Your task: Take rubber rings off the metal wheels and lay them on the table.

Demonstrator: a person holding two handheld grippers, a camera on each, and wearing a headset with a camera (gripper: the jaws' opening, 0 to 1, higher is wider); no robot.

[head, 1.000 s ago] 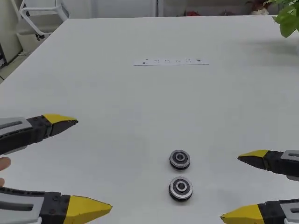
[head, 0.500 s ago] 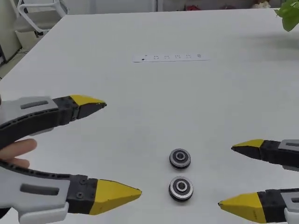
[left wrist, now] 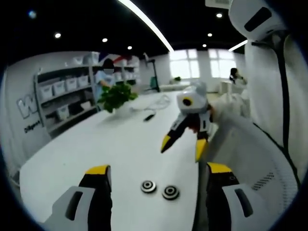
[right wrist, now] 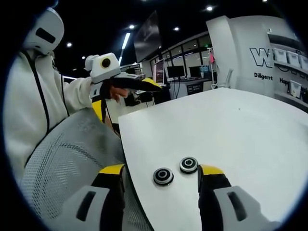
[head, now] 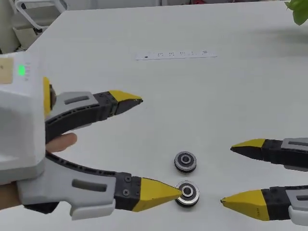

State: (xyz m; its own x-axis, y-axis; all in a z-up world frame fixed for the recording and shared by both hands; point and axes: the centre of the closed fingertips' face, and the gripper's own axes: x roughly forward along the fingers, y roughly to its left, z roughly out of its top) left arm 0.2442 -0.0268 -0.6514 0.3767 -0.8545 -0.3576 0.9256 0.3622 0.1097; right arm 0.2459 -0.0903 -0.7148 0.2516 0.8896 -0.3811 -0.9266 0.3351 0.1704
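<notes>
Two small metal wheels with black rubber rings lie flat on the white table [head: 207, 106], a far wheel [head: 185, 162] and a near wheel [head: 186, 193]. My left gripper [head: 159, 147] comes in from the left, open wide, and its lower yellow tip overlaps the near wheel's left edge in the head view. In the left gripper view both wheels [left wrist: 148, 186] [left wrist: 170, 192] lie ahead between the open jaws. My right gripper [head: 227, 173] is open to the right of the wheels, empty. Its own view shows the wheels [right wrist: 163, 176] [right wrist: 189, 164] just ahead.
A white power strip [head: 176, 55] lies far back on the table. A green plant [head: 301, 9] stands at the back right corner. A grey mesh chair [right wrist: 72, 144] sits at the table's near edge, close to the wheels.
My left gripper has moved right and forward toward the wheels, its lower tip now at the near wheel. The right gripper crept slightly left. The wheels have not moved.
</notes>
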